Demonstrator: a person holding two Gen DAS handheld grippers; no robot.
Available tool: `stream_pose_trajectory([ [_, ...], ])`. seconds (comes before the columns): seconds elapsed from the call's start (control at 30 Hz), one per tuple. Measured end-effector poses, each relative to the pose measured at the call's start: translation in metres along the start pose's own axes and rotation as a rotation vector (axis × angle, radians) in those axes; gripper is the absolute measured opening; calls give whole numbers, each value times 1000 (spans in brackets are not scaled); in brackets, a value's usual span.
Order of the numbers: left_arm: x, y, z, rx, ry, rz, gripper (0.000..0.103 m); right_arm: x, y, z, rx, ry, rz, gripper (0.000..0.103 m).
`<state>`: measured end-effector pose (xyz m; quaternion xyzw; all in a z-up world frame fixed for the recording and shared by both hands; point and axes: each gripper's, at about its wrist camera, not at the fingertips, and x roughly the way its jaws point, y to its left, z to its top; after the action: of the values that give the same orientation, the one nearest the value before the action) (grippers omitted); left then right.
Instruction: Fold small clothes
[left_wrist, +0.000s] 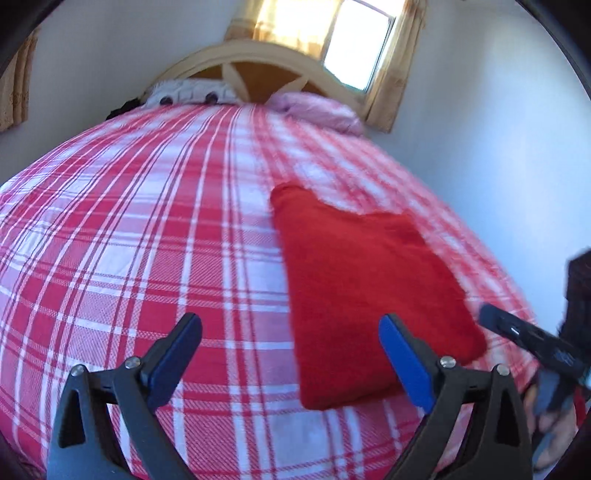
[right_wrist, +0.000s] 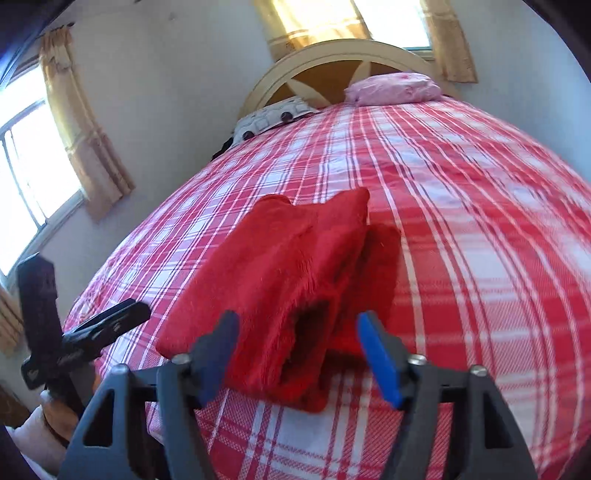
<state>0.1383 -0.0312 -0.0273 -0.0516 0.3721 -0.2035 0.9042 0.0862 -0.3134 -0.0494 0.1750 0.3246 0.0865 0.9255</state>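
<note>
So we've got both grippers hanging over the bed (left_wrist: 147, 229) with its red and white plaid cover. Our left gripper (left_wrist: 291, 354) is spread wide with nothing between the jaws, just plaid under it. The red garment (left_wrist: 365, 280) lies flat and folded on the bed, ahead and to the right of that gripper, its near corner just past the right blue pad (left_wrist: 404, 363). The right gripper shows at the far right edge of that view, just beside the garment.

From our right gripper (right_wrist: 297, 350), the jaws stand apart too, not pinching anything. The garment sits straight ahead of it, the near end lying between the two fingers but not touching the pads as far as we can tell. It's fuzzy, and the near end shows a dark opening between the folded layers. The left gripper is off to the left, at the edge of the bed.

Far ahead of both: a headboard (right_wrist: 332, 55), a pink pillow (right_wrist: 395, 86) and a patterned pillow (right_wrist: 273, 116). Things are a bit blurred.
</note>
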Motion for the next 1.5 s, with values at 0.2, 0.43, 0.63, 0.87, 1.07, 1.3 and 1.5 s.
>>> stream_pose_trajectory([
  [0.2, 29, -2, -1, 25, 66, 64, 99, 27, 4, -23, -7, 87, -43, 29],
  [0.43, 32, -28, -31, 148, 90, 69, 99, 26, -21, -52, 110, 127, 2, 22],
  [0.63, 19, -23, -20, 155, 95, 47, 99, 21, -20, -46, 105, 156, 36, 25],
  [0.87, 11, -12, 25, 90, 29, 63, 101, -6, -14, 15, 80, -46, 19, 69],
  [1.07, 46, -21, 43, 113, 52, 139, 101, 47, -20, 67, 76, -14, -17, 69],
  [1.3, 68, -32, 29, 131, 104, 140, 101, 97, -35, 56, 72, 90, -33, 22],
  [1.5, 74, -52, 23, 201, 82, 150, 103, 68, -54, 30, 101, 28, -144, 16],
])
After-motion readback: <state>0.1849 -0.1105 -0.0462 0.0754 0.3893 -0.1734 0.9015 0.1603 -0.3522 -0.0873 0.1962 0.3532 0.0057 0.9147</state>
